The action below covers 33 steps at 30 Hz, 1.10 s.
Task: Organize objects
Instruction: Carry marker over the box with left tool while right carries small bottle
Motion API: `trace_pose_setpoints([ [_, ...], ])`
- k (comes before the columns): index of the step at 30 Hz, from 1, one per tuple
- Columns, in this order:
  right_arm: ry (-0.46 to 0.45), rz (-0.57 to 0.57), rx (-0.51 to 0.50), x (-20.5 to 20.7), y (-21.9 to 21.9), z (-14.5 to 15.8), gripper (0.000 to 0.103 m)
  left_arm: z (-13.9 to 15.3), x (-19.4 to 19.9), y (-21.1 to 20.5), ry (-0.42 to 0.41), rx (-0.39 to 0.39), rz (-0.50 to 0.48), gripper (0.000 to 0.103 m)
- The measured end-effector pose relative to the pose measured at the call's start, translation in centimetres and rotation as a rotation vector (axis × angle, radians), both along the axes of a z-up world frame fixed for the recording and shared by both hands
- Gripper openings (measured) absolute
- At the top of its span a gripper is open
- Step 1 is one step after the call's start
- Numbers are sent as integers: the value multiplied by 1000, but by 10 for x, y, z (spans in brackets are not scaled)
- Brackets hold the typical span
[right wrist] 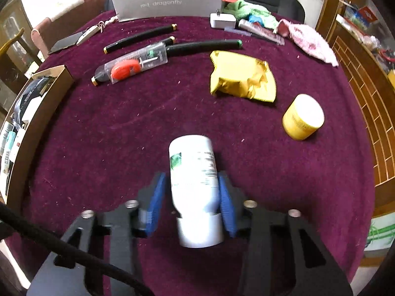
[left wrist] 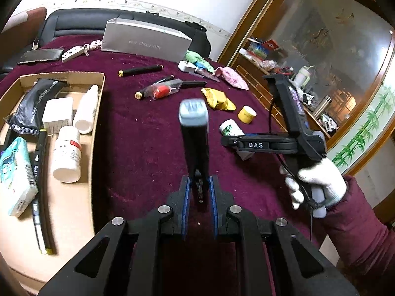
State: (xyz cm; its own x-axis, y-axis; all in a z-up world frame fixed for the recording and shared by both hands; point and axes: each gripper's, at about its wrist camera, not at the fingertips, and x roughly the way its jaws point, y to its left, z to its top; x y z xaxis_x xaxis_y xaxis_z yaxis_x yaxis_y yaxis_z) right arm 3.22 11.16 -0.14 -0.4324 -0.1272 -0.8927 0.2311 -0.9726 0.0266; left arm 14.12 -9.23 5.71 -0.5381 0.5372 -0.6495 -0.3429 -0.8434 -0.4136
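Observation:
My left gripper [left wrist: 199, 197] is shut on a black stick-shaped item with a grey-blue cap [left wrist: 193, 133], held above the purple cloth. To its left is a cardboard box [left wrist: 96, 113] holding white bottles, a white carton, a black pouch, pens and a tissue pack. My right gripper [right wrist: 190, 202] has its blue pads around a white bottle with a green label [right wrist: 195, 172] lying on the cloth; the right pad touches it, the left pad [right wrist: 154, 202] stands a little off. The bottle also shows in the left wrist view [left wrist: 230, 128], beside the right gripper [left wrist: 256, 145].
On the cloth lie a yellow jar [right wrist: 303, 117], a yellow foil packet [right wrist: 240, 76], a clear case with a red item [right wrist: 133, 65], black pens [right wrist: 205, 46], a pink cloth [right wrist: 308, 40], a charger [right wrist: 222, 20] and a grey box [right wrist: 170, 2]. A wooden cabinet [right wrist: 365, 79] stands right.

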Motion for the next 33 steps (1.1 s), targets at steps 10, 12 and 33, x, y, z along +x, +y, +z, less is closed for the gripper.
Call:
trace_pose_setpoints([
  [10, 16, -31, -21, 3, -2, 0, 35, -22, -63, 54, -20, -243, 26, 13],
  [12, 18, -33, -36, 2, -1, 0, 35, -31, -73, 67, -37, -282, 15, 15],
  [33, 60, -39, -285, 41, 5, 30, 32, 11, -13, 20, 69, -133, 34, 11],
])
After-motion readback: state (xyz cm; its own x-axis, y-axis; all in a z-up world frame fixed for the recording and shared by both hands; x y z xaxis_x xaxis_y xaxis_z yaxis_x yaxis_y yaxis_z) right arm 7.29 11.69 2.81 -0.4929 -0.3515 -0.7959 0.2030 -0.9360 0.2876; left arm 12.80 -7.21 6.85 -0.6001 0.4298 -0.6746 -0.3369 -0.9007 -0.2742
